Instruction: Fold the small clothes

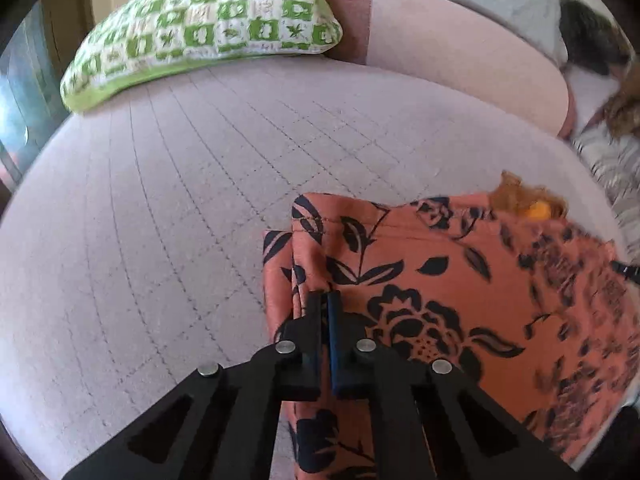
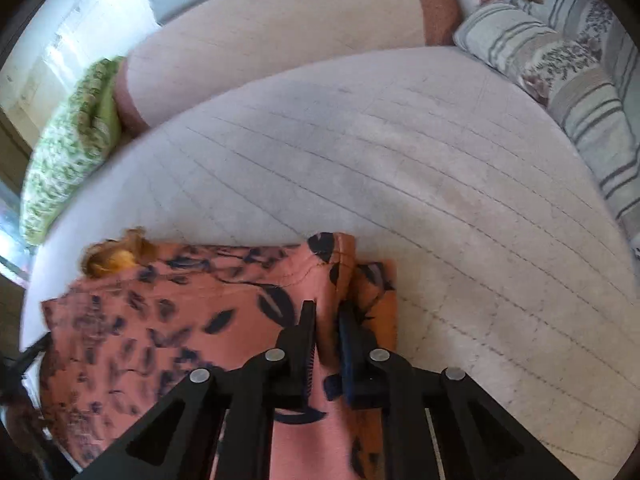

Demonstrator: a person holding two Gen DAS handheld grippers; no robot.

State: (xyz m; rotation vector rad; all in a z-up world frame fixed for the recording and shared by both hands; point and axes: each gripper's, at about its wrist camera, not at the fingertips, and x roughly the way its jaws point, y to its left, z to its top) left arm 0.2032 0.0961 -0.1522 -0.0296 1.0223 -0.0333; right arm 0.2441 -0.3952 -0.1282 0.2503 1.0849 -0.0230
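Note:
A small salmon-orange garment (image 1: 440, 280) with a dark floral print lies flat on a pale quilted cushion (image 1: 180, 200). In the left wrist view my left gripper (image 1: 325, 299) sits at the garment's left edge, fingers together, pinching a fold of the cloth. The right wrist view shows the same garment (image 2: 200, 320) from its other side. There my right gripper (image 2: 328, 312) is shut on the right edge, with a ridge of cloth bunched between its pads. An orange frilly piece (image 1: 528, 200) (image 2: 116, 254) pokes out at the garment's far edge.
A green-and-white checked pillow (image 1: 200, 28) (image 2: 68, 160) lies at the cushion's far left. A pink bolster (image 1: 460, 48) (image 2: 280, 28) runs along the back. Striped pillows (image 2: 560, 68) (image 1: 612, 168) line the right side. Bare quilted cushion (image 2: 440, 160) stretches beyond the garment.

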